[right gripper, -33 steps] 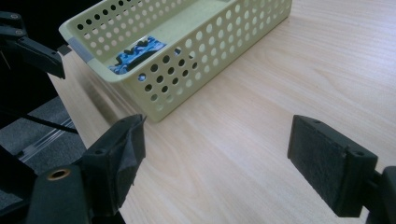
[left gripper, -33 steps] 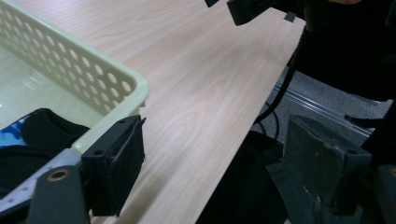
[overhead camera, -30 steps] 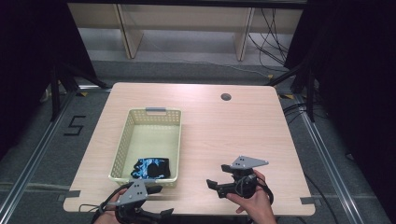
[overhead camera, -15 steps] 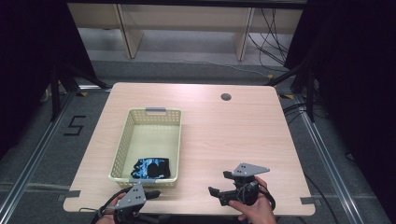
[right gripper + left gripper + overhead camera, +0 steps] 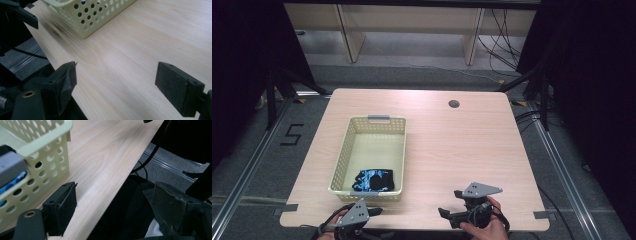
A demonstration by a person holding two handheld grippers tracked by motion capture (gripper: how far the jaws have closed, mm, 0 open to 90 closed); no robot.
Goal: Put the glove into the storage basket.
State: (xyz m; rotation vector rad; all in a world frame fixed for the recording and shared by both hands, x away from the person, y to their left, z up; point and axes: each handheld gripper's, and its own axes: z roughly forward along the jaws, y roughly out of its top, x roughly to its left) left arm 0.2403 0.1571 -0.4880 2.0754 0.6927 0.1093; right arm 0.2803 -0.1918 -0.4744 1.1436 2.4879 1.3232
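Basket (image 5: 371,156) holds 1 dark cloth (image 5: 373,180); 2 tools, left (image 5: 373,212) and right (image 5: 447,215), gape empty.

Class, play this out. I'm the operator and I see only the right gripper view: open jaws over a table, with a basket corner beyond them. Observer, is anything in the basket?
Observer: Yes. One dark item with a blue-white pattern lies at the near end of the basket.
Operator: Is the left gripper holding anything?
Observer: No. The left gripper has its jaws apart with nothing between them, beside the basket's near corner at the table edge.
Operator: What is at the far side of the table?
Observer: A small round hole near the far edge.
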